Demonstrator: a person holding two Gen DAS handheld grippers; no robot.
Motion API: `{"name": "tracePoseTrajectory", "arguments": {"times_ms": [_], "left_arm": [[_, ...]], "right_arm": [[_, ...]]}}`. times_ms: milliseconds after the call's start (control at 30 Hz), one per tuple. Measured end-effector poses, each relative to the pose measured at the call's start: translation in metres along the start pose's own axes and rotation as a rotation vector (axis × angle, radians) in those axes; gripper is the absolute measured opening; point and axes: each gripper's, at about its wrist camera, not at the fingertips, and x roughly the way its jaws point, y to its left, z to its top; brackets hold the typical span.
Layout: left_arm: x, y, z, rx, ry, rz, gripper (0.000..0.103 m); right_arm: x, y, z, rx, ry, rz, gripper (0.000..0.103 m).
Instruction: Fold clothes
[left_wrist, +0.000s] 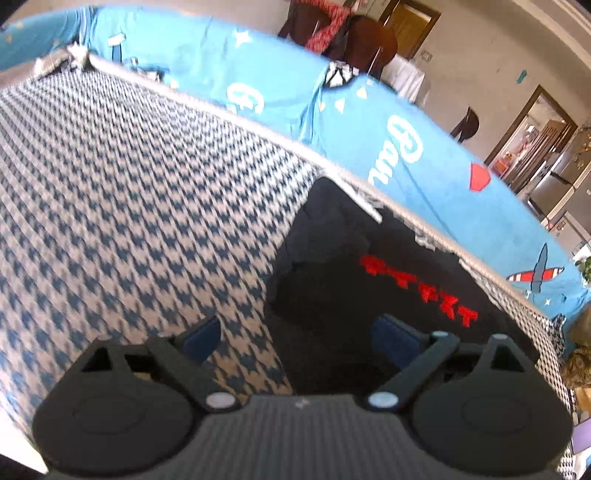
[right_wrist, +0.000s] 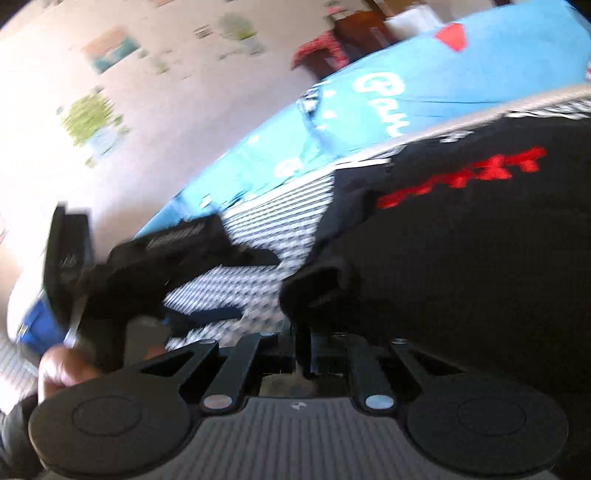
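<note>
Folding in hand: right gripper (right_wrist: 301, 291) pinches a bunched edge of the black garment (left_wrist: 369, 295), which lies on the houndstooth cover (left_wrist: 129, 184) against its far piped edge; left gripper (left_wrist: 295, 332) hovers wide, holding nothing, over the garment's near-left border. Next move, by judgement, calls for the left to take hold opposite the right; the red lettering (left_wrist: 417, 288) runs along that piped edge, but the long axis cannot be told, the garment being cropped.

The left wrist view looks forward over its own hand-held gripper (left_wrist: 295, 336), low and close above a houndstooth-covered surface (left_wrist: 129, 184), facing a blue printed cloth (left_wrist: 295, 74) across the top of the frame and the room's doors at upper right. The right wrist view sits lower and nearer, rolled sideways and blurred, its right half filled by a black garment with red lettering (right_wrist: 461, 177). Both views share that garment (left_wrist: 417, 284), the houndstooth cover (right_wrist: 258, 288) and the blue cloth (right_wrist: 461, 77).
</note>
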Motion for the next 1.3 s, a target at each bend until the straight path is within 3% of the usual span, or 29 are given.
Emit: {"name": "tracePoseTrajectory", "arguments": {"times_ms": [200,567,1067,1300], "left_arm": [[-0.030,0.005,0.005,0.047,-0.086,0.019,0.100],[-0.027,-0.004,-0.002,0.121,-0.047,0.021,0.100],[-0.013,-0.021,-0.011,0.170,0.004,0.041,0.103],[-0.005,-0.032,-0.021,0.235,0.026,0.063,0.103]], "right_arm": [[0.011,0.038,-0.018,-0.131,0.083,0.118,0.010],[0.054,0.062,-0.065,-0.233,0.266,0.162,0.008],[0.059,0.068,-0.066,-0.320,0.347,0.179,0.011],[0.045,0.064,-0.060,-0.377,0.291,0.082,0.020]]}}
